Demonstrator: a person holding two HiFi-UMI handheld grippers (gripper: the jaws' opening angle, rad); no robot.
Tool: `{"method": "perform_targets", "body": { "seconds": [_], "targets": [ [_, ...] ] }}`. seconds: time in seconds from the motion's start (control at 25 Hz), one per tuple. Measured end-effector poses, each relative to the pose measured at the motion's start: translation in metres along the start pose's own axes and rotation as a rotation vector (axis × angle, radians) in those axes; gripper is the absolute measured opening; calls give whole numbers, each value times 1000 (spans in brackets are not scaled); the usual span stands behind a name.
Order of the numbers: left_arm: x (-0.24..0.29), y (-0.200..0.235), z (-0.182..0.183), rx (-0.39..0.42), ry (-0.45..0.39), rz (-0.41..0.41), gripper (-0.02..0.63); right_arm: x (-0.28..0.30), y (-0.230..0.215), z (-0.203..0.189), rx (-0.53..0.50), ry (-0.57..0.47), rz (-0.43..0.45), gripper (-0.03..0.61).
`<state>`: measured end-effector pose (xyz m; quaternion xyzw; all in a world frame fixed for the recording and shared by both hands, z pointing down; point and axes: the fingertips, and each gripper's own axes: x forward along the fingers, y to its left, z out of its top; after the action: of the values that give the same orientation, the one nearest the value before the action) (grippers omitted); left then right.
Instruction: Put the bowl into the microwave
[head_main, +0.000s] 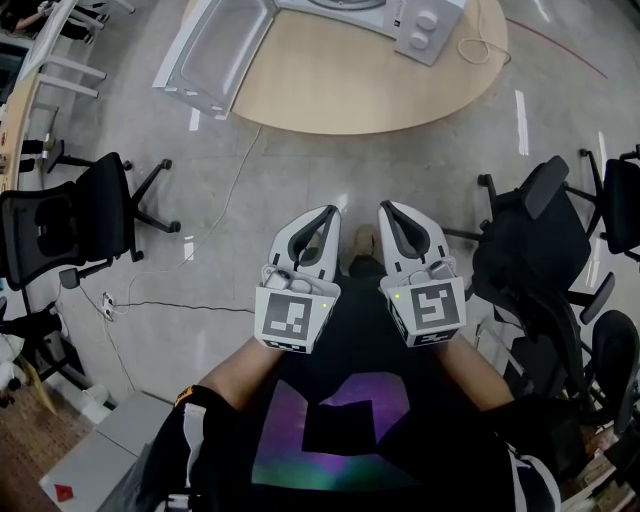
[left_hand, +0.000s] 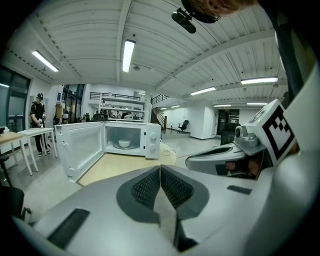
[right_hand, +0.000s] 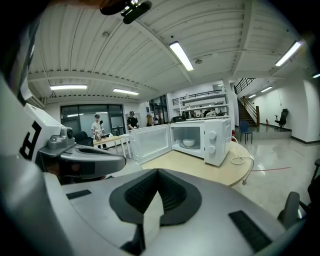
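A small white bowl (left_hand: 124, 144) (right_hand: 188, 143) sits on the turntable inside the white microwave (head_main: 425, 28) (left_hand: 149, 141) (right_hand: 216, 140). The microwave's door (head_main: 212, 52) (left_hand: 80, 146) (right_hand: 150, 142) is swung wide open. It stands on a round wooden table (head_main: 350, 90). The head view does not show the bowl. Both grippers are held close to the person's body, well back from the table. My left gripper (head_main: 331, 212) (left_hand: 160, 168) is shut with nothing in it. My right gripper (head_main: 385, 207) (right_hand: 157, 172) is shut and empty too, beside the left one.
Black office chairs stand at the left (head_main: 75, 225) and at the right (head_main: 545, 250). A cable (head_main: 215, 225) trails over the grey floor from the table to a plug strip. Another cord (head_main: 478, 48) lies on the table by the microwave. People (right_hand: 96, 127) stand at distant tables.
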<state>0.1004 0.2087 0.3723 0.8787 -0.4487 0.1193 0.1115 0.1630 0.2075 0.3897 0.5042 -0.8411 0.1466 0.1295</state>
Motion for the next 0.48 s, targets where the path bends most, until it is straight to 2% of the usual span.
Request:
{"method": "perform_targets", "body": {
  "seconds": [0.12, 0.36, 0.48],
  "targets": [
    [0, -2, -6, -2, 33, -5, 51, -1, -1, -4, -6, 3, -4, 17],
    [2, -3, 0, 0, -4, -5, 51, -3, -2, -2, -8, -4, -6, 17],
    [1, -3, -3, 2, 21, -2, 51, -4, -2, -2, -15, -4, -3, 17]
  ]
}}
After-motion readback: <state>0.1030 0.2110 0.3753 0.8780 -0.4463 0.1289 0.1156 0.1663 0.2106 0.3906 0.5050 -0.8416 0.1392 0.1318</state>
